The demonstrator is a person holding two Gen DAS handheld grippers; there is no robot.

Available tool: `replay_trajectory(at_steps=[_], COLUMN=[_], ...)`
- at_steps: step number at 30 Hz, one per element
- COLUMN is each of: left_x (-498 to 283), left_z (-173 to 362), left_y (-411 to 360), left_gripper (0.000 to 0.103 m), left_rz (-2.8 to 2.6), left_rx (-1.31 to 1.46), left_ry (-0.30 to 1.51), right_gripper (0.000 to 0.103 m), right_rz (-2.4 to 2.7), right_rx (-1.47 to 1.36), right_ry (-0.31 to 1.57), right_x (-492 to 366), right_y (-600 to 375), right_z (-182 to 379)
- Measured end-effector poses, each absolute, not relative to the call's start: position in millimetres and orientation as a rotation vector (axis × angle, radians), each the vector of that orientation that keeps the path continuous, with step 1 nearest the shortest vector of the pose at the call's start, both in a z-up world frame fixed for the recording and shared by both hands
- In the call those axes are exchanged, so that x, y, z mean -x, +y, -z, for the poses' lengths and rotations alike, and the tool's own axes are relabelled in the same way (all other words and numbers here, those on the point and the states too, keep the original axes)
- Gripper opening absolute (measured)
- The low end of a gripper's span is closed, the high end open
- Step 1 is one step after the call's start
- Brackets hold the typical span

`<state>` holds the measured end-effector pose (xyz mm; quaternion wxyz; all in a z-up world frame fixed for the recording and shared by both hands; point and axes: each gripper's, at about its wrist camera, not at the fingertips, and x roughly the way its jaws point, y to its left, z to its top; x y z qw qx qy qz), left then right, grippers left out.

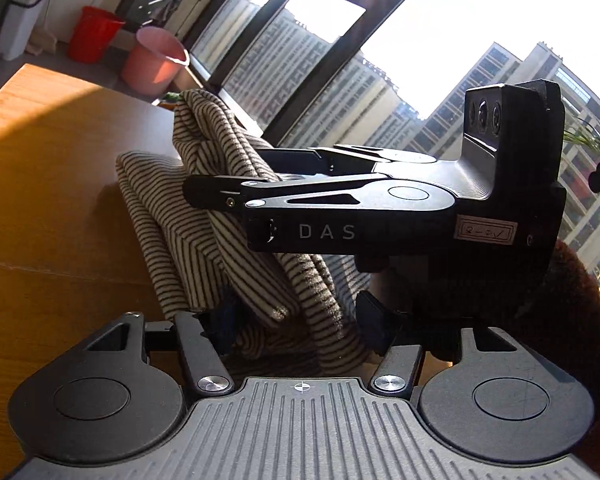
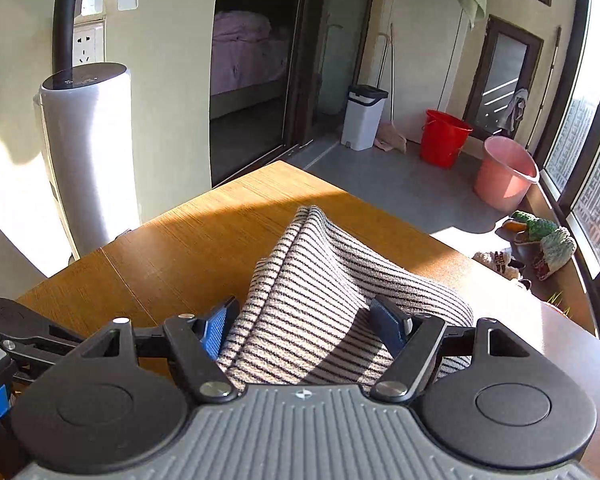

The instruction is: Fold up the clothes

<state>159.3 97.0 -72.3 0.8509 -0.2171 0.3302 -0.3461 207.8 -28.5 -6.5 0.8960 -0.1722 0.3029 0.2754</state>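
The left wrist camera sits low, just above the desk [image 1: 40, 152], looking along the left tongs [image 1: 288, 320] toward the window wall and the towers outside, with the right tongs [image 1: 228, 184] crossing close before the lens. The right wrist camera looks from higher up, along its own tongs, across the desk's far corner toward the bedroom doorway [image 2: 252, 60]. Both views sit very near the striped garment [image 1: 204, 200] and share it, the desk, the red bucket [image 1: 92, 32], the pink bucket [image 1: 156, 60] and the white bin [image 1: 20, 20].
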Motion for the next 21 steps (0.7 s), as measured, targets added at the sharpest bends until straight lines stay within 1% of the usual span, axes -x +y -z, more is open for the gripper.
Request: replay_trajectory(at_steps=[3,8,11,14,15,16,17,18,19,21], left_x=[-157,-143,-146,-147,-147,-146,-146,-147,-148,-151], left_z=[71,67,75,82,83,85,87,89,90,91], left_y=[88,117,124,113,108,103,98,94,92,90], left_gripper=[0.068,0.068,0.063,0.063,0.063,0.063,0.064,0.064,0.064,0.064], left_rz=[0.786,0.720,0.685,0.719,0.733,0.747,0.760,0.766,0.771,0.791], left_rx=[0.451,0.412,0.442,0.438,0.430,0.423,0.414,0.403,0.400,0.419], left_ry=[0.684,0.658,0.696,0.726,0.733,0.741,0.748,0.752,0.752,0.754], right_gripper=[0.073,0.073,0.077,0.077,0.062,0.057,0.050,0.034,0.027,0.024], right_rz=[-0.524,-0.529,-0.554,-0.551,-0.550,-0.544,-0.553,-0.558,-0.562,-0.555], right_rx=[0.360,0.293,0.275,0.347,0.414,0.461,0.448,0.395,0.340,0.219], right_ry=[0.600,0.611,0.636,0.638,0.607,0.584,0.585,0.599,0.612,0.606], right_x=[-196,-166,-163,-169,-167,-165,-165,-167,-168,-173], right_y=[-46,-68,-58,-44,-41,-42,-47,-55,-62,-81], right_z=[-4,-24,-15,7,13,17,15,8,1,-24])
